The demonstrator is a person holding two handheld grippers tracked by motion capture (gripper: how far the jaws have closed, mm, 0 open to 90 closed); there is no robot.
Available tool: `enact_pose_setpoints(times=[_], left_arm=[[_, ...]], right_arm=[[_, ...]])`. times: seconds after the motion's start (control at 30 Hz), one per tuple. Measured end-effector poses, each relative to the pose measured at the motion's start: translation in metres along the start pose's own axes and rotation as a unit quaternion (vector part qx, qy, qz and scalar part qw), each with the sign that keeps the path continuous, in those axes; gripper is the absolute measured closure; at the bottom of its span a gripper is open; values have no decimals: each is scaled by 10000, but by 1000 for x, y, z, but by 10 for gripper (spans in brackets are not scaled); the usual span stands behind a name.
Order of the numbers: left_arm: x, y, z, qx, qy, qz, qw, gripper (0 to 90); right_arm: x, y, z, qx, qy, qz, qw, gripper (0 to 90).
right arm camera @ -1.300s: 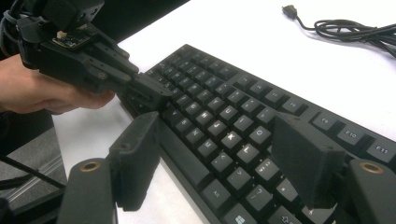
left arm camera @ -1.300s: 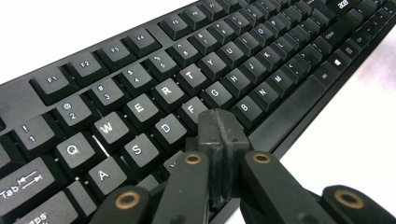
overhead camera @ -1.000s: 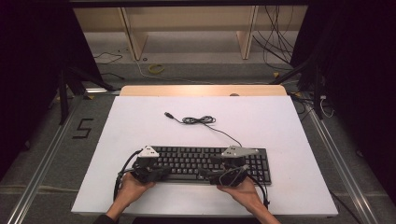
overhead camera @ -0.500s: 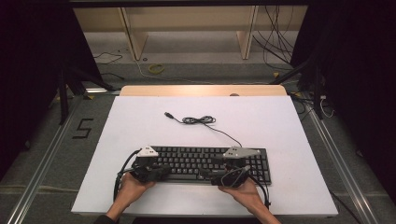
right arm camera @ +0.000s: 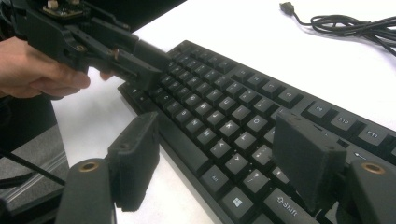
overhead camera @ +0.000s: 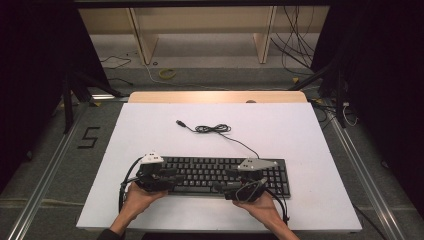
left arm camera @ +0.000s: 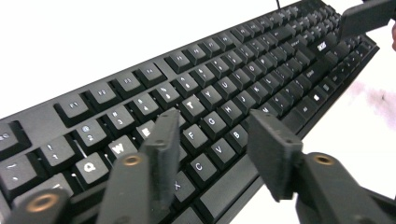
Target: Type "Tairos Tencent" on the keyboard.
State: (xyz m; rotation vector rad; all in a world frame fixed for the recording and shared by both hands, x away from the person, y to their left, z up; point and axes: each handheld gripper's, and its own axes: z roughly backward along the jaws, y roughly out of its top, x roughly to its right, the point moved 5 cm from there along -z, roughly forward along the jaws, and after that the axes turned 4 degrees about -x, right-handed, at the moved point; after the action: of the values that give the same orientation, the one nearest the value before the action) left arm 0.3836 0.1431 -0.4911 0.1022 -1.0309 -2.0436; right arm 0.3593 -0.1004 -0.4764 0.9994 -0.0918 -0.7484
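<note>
A: Item one, main object?

B: Black keyboard (overhead camera: pixel 220 175), full-size, lying flat on the white table (overhead camera: pixel 300 135), in the lower centre of the high view, long side running left to right across the frame. In the left gripper view the keyboard (left arm camera: pixel 210 93) runs from lower left to upper right; in the right gripper view the keyboard (right arm camera: pixel 243 116) runs from upper centre to lower right.

A: Attached parts?

B: One black cable (overhead camera: pixel 215 129), leaving the keyboard's far edge, bundled in a loose coil at mid-frame, plug end lying free on the table toward the upper left of the coil. The coil and plug (right arm camera: pixel 327 21) also appear in the upper right of the right gripper view.

A: Item two, left gripper?

B: Left gripper (overhead camera: pixel 167 175), held in the left hand (overhead camera: pixel 137 197), lower left of the high view, over the keyboard's left end. Its own view has the left gripper (left arm camera: pixel 210 140) with jaws spread, a clear gap between them, over the letter keys and the keyboard's front edge. Nothing held between them.

A: Item three, right gripper?

B: Right gripper (overhead camera: pixel 227 182), held in the right hand (overhead camera: pixel 260 205), lower centre-right of the high view, at the keyboard's right half. In its own view the right gripper (right arm camera: pixel 215 154) has jaws wide apart, straddling the front edge, one jaw over the table, the other over the keys. Whether the jaws touch the keyboard, I cannot tell.

A: Surroundings?

B: Wooden shelf unit (overhead camera: pixel 200 25) at the top of the high view, beyond the table.
</note>
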Motion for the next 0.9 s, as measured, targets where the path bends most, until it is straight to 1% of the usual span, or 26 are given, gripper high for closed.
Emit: enact_pose_setpoints(times=[0.17,0.37,0.5,0.67,0.9], left_arm=[[-5,4,5,168,77,125,9998,435],[-11,8,9,262,173,233,9992,379],[-14,10,9,282,237,279,9989,361],[-17,13,10,297,275,288,9988,364],[-21,16,9,287,325,312,9986,443]], right_arm=[[-1,0,0,10,28,9,10000,323],[-3,-1,-1,-2,48,34,10000,321],[-4,-1,-2,-6,66,37,10000,319],[-5,-1,-1,-11,71,40,10000,319],[-5,-2,-2,-21,73,58,10000,319]])
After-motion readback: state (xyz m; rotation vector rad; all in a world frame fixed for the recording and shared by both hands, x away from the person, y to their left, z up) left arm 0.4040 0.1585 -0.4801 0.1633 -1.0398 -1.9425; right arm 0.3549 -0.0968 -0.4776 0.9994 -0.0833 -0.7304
